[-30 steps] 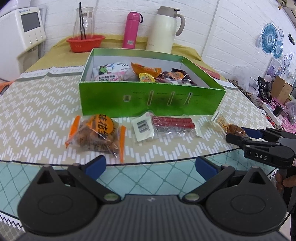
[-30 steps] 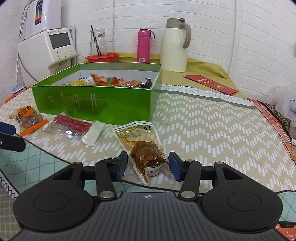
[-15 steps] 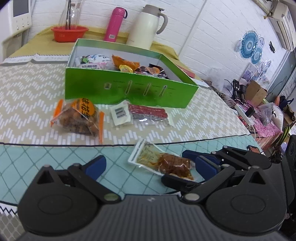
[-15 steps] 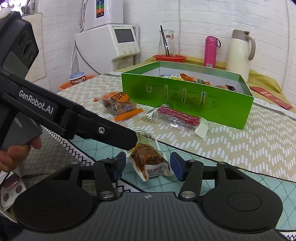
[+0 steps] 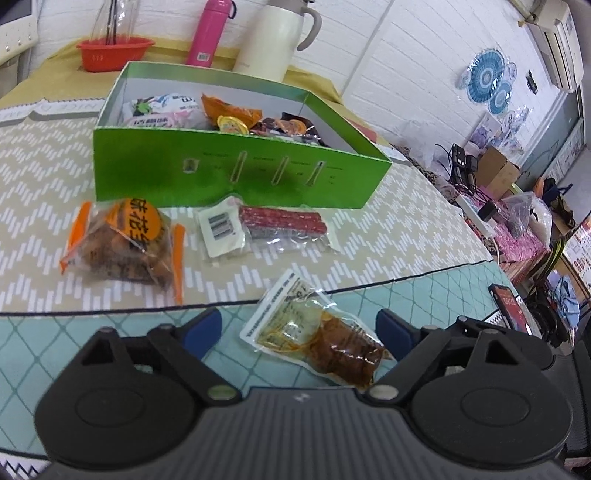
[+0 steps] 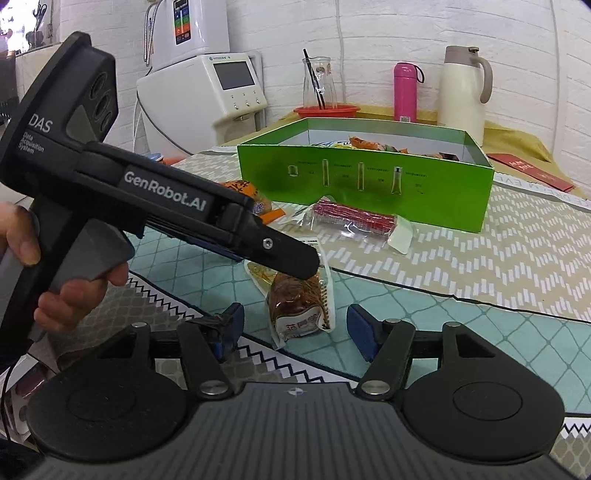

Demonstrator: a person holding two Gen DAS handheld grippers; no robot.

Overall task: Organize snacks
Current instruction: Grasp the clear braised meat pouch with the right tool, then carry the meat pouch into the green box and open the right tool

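1. Now the brown snack pouch [image 5: 317, 338] lies at lower centre on the teal mat, between the left gripper [image 5: 297, 330], whose jaws have just been narrowing without touching it.
2. The right gripper [image 6: 293, 328] has just widened and released the pouch: a handover.
3. The green box [image 5: 236, 177], upper centre, awaits it.

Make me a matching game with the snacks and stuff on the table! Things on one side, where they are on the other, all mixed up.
Things:
1. brown sauce pouch
2. red sausage pack
3. pink bottle
4. orange-label snack bag

Places:
A. behind the green box, beside the white jug
B. between the open jaws of the left gripper
C. in front of the box, left of the sausage pack
D. right in front of the box's front wall

Pairs: 1-B, 2-D, 3-A, 4-C
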